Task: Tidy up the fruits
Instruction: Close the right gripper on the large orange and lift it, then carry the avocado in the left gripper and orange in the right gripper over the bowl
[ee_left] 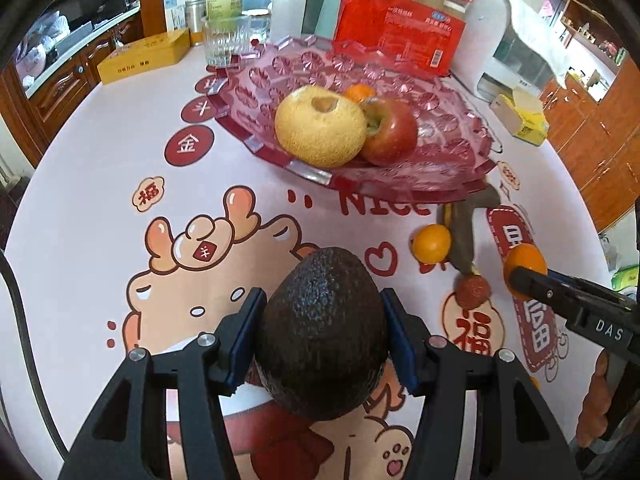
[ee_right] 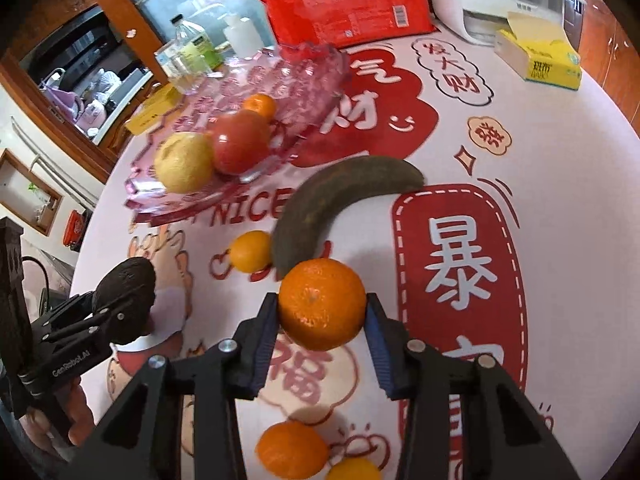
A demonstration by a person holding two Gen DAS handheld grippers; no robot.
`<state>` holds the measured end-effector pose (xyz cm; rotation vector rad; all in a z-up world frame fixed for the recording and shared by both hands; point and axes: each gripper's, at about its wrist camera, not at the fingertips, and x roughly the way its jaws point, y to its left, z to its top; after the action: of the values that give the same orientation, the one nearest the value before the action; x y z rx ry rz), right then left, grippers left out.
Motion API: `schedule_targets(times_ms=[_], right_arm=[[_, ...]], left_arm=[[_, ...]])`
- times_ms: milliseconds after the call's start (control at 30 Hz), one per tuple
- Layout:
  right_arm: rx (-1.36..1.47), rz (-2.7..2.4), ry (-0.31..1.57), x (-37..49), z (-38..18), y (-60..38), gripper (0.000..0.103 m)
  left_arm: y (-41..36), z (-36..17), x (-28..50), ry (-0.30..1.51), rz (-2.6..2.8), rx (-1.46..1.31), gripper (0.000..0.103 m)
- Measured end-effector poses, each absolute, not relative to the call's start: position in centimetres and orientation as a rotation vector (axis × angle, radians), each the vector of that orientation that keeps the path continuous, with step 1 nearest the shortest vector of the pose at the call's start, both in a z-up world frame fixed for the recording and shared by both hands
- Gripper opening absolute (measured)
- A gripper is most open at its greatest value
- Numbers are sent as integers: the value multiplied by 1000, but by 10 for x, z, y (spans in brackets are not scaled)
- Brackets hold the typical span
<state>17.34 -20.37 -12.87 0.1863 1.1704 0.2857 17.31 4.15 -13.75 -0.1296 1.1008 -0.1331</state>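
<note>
Closest to me, my left gripper is clamped on the avocado, blue pads pressing both flanks, the fruit's long axis running out along the fingers with the narrower end pointing away. Over on the other side my right gripper is squeezed narrow around a mandarin, pads touching it left and right. Both fruits look lifted clear of the printed tablecloth, though I can't say by how much.

A bit further out there are leftovers on the cloth: a small orange just beside the dark, overripe banana, a reddish lychee-looking thing, and two more mandarins under my right hand's view.

Then the bit that matters: the pink glass dish sits ahead of both hands, up and slightly right from the avocado, up and left from the mandarin. It already holds a yellow pear, a red apple touching it, and a little orange behind them. My guess is the left hand has the straighter shot, and the open dish floor on the far side is the safer drop spot, since the near rim is crowded by the pear. The avocado may roll if I let it down sideways on that sloped glass.

Way back there's a red package and a glass tumbler.
</note>
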Motion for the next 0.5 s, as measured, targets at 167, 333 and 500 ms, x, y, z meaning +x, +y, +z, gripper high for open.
schedule_targets(times_ms=[167,333,500], right_arm=[[161,314,1132,159,-107,-190,42],[153,345,1099,146,-85,-180,42],[143,358,1062,135,-63,-175,42]], left_arm=[[38,-116,166,1077,-145,-128,56],[36,-89,157,1046,-160,-119,56],[33,-58,148,1014,-183,-94,56]])
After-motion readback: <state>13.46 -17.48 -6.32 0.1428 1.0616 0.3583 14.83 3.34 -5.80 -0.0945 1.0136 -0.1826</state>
